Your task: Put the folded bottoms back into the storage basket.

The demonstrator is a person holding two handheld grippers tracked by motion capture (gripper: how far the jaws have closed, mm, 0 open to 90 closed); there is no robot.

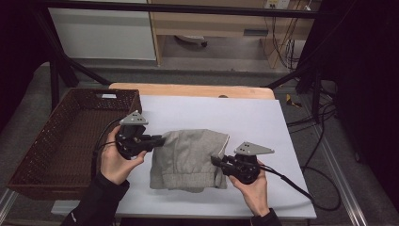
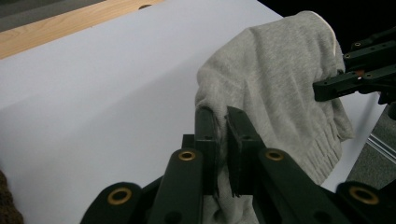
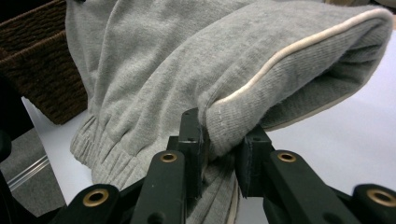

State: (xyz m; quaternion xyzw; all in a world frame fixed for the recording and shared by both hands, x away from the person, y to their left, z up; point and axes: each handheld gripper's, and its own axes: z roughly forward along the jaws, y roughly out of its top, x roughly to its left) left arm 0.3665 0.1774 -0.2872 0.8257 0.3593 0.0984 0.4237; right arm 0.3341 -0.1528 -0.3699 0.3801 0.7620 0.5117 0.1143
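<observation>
A folded grey sweatshirt-like garment with ribbed hems lies on the white table sheet, partly lifted between both grippers. My left gripper is shut on the garment's left edge; in the left gripper view its jaws pinch the grey cloth at my left gripper. My right gripper is shut on the right edge. In the right gripper view a thick fold with a pale seam sits clamped at my right gripper. The right gripper's jaws also show across the cloth in the left gripper view.
A dark brown woven basket stands at the table's left, its wall close behind the garment in the right gripper view. A wooden table edge runs along the back. Cables trail off the right side.
</observation>
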